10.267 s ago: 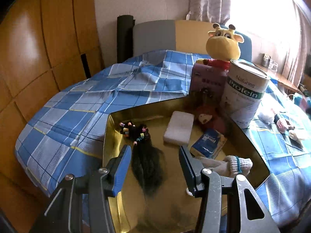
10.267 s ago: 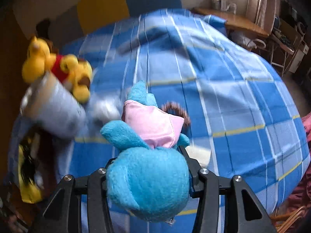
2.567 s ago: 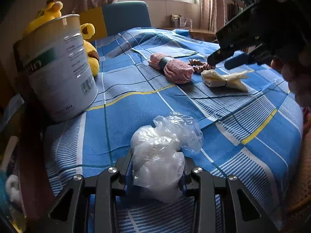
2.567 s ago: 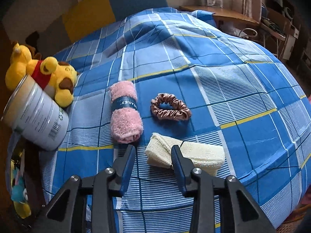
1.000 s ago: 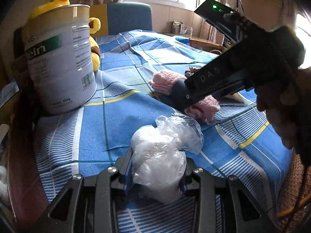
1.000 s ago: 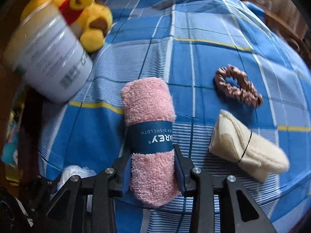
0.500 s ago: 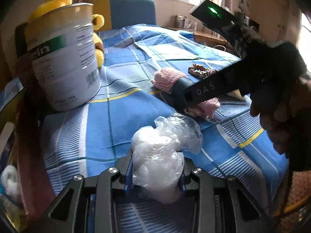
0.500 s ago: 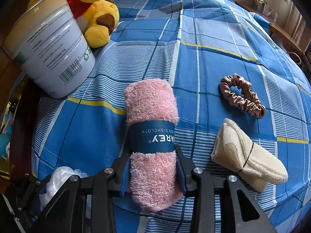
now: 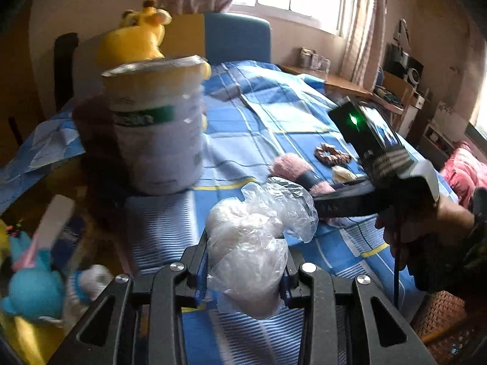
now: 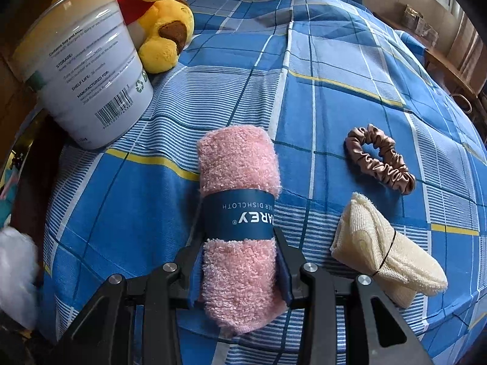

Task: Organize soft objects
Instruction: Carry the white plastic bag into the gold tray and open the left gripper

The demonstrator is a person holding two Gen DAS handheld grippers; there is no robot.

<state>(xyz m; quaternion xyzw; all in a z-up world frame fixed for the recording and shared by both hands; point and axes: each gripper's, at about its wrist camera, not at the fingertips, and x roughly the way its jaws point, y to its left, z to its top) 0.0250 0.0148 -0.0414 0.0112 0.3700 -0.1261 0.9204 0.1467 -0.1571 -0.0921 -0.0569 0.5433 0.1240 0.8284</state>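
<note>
Between the fingers of the left gripper (image 9: 243, 276) sits a white bag (image 9: 252, 243) of crinkly plastic, and the pads squeeze it from both sides, up off the bed (image 9: 274, 127). Just past it stands a big tin (image 9: 158, 124), with a yellow plush toy (image 9: 137, 36) behind. Down at the left, blurry, lie a blue toy (image 9: 33, 289) and other small things. Off to the right, a hand (image 9: 426, 225) holds the other tool. The right gripper (image 10: 240, 273) pinches the near end of a pink towel roll (image 10: 240, 200) with a blue paper band; the roll lies on the blue checked bed. Beside it on the right lies a cream cloth (image 10: 386, 249) tied with a black band, and a little farther off, a brown scrunchie (image 10: 380, 158). The tin and the yellow toy stand at the far left.
</note>
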